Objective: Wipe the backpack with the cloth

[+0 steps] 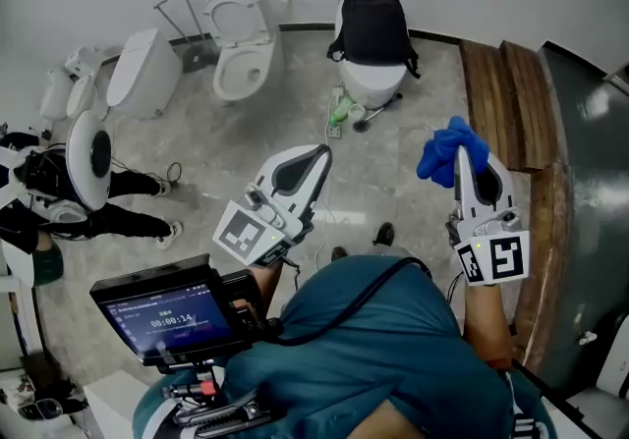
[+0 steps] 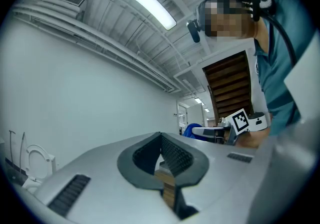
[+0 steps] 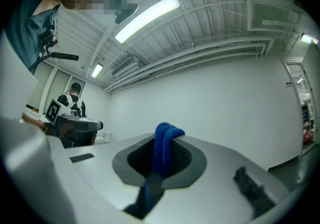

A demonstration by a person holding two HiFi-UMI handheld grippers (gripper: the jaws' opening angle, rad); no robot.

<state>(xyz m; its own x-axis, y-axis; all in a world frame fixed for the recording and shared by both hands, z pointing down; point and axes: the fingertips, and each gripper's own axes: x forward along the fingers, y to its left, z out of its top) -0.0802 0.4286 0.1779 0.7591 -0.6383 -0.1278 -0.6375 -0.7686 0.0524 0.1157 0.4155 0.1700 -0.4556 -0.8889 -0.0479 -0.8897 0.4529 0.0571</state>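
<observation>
Looking steeply down in the head view: a teal sleeve and a small screen unit (image 1: 167,314) sit nearest the camera, at the lower left.

- Right gripper (image 1: 460,158) is raised at the right of the frame. Its jaws are clamped on the blue cloth (image 1: 447,146), which bunches out past the tips.
- Right gripper view confirms this: the gripper (image 3: 165,142) has both pads pressed on the cloth (image 3: 161,157). A fold of it stands up above the jaws and a strand trails down between them.
- Left gripper (image 1: 321,154) is held up to the left of the right one, well apart from it and pointing up and to the right. In its own view the left gripper (image 2: 161,140) has its jaws together at the tips, with nothing between them. That same view shows the cloth (image 2: 192,130) off to the right.
- Grey floor (image 1: 226,152) lies below both grippers.
- Black backpack (image 1: 373,27) sits far off at the top centre, upright on a white toilet (image 1: 373,83) against the wall. It is well apart from the cloth and both grippers, with nothing touching it.
- 2 more toilets stand to the left of it: 1 with the lid up (image 1: 241,44) and 1 closed (image 1: 145,74).
- Wooden planks (image 1: 501,103) run along the right edge.
- A person in dark clothes (image 1: 59,201) is at the far left.
</observation>
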